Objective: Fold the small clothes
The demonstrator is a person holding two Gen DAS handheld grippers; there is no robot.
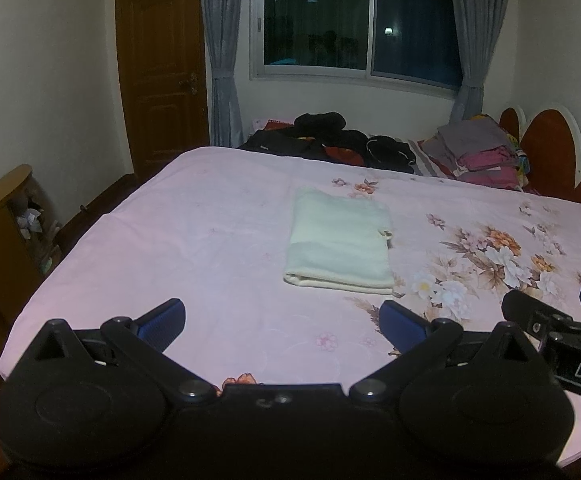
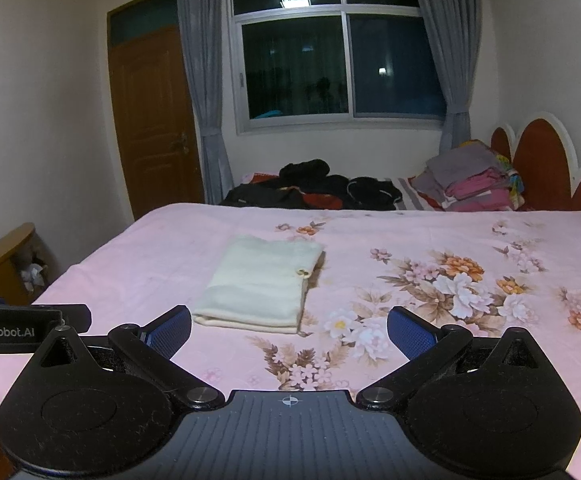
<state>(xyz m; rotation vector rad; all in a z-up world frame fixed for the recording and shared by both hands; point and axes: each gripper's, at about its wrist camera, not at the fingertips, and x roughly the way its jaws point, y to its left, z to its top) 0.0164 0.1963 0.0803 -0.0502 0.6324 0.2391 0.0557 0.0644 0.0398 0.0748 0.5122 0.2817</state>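
A small cream cloth (image 1: 340, 242) (image 2: 261, 286) lies folded into a neat rectangle on the pink flowered bed sheet (image 1: 194, 240) (image 2: 410, 248). My left gripper (image 1: 282, 322) hangs open above the sheet, short of the cloth's near edge, with nothing between its blue-padded fingers. My right gripper (image 2: 289, 330) is open too, just short of the cloth's near right corner and empty. In the left wrist view the right gripper (image 1: 550, 304) shows at the right edge. The left gripper's body (image 2: 30, 320) shows at the left edge of the right wrist view.
Dark clothes (image 1: 330, 138) (image 2: 314, 188) lie heaped at the far side of the bed. A stack of folded grey and pink clothes (image 1: 478, 152) (image 2: 470, 180) sits by the red headboard (image 1: 546, 148) (image 2: 542, 160). A wooden cabinet (image 1: 2, 232) stands left of the bed.
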